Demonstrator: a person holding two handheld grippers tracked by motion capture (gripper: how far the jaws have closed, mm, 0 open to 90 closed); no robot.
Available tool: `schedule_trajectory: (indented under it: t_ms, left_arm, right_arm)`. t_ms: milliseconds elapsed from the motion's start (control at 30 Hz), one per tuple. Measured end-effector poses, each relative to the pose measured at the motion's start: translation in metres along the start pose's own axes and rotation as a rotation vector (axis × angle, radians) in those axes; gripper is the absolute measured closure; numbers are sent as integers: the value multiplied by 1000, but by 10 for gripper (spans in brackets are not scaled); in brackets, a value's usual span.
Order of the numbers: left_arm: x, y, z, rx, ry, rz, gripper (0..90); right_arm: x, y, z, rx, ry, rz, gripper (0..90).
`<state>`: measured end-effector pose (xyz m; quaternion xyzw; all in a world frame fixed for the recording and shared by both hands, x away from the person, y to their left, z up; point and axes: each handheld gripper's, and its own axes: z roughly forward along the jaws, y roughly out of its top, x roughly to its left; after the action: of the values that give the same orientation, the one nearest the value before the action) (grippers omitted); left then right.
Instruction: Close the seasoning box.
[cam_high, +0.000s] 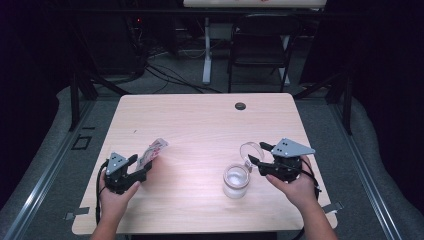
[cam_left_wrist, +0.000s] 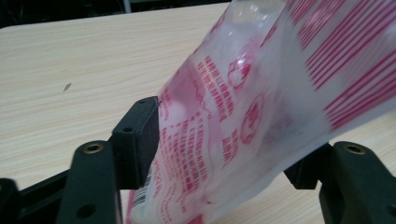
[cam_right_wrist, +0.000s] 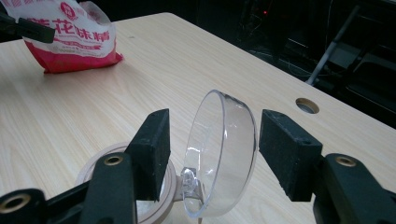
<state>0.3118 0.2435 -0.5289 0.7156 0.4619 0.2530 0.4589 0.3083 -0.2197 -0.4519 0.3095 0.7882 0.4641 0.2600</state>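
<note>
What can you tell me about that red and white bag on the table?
The bag is a soft, shiny plastic packet, see-through white with red stripes, round stamps and small red print, plus a barcode near one end. It looks crinkled and partly filled. It sits tilted at the left side of the wooden table, between the spread jaws of the left tool. One black jaw pad sits right against its side; the other jaw stands behind its lower edge, and whether that one touches is unclear.

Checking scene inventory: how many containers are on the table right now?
2. A red-and-white plastic bag at the left, between the left gripper's open jaws; a clear jar at the right, its hinged lid between the right gripper's open jaws.
</note>
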Motion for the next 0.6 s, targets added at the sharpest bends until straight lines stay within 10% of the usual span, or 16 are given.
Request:
schedule_trajectory:
  t_ms: [600]
  left_arm:
    - [-37,6,2,28,-140,84,338]
  right_arm:
    - [-4,0,-1,10,7,47,565]
